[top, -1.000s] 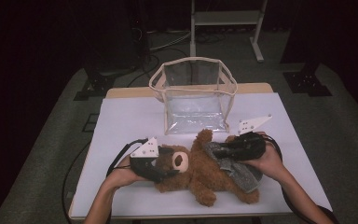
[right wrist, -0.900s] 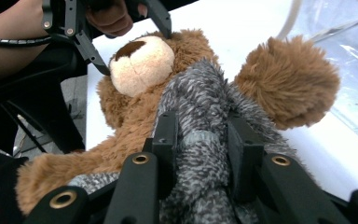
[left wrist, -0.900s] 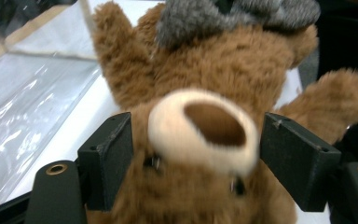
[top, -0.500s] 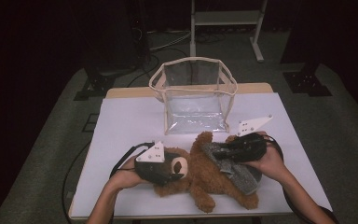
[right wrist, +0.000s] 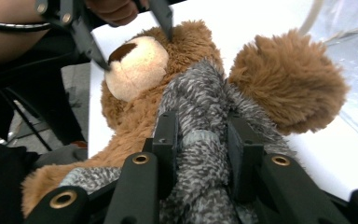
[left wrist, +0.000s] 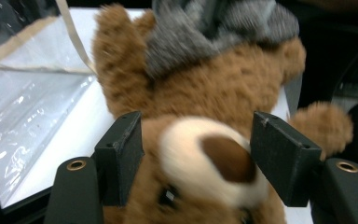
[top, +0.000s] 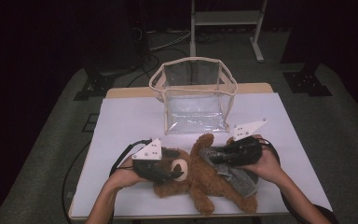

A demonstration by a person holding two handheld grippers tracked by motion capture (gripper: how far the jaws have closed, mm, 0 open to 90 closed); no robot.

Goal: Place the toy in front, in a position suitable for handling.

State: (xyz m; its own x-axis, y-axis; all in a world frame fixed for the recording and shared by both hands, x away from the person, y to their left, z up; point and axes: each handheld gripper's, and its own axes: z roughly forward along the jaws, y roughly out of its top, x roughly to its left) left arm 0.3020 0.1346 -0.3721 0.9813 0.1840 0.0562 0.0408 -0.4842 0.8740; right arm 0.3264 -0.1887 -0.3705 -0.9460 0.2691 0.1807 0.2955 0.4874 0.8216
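At the table's (top: 121, 116) six o'clock edge, below the bag (top: 193, 95), we clamp the bear's (top: 200, 179) head with the half-closed, just-tightened left gripper (top: 172, 169) while the right gripper (top: 216, 157) pinches its grey garment (top: 235, 175), steadying both for lifting.

Two black handheld grippers: left gripper (top: 168, 171) and right gripper (top: 216, 157), each topped by a pale grey three-cornered plate dotted with small screws. Blocky matte-black jaws, brass-ringed holes at their bases. Black cables trailing off. Forearms bare, unsleeved.
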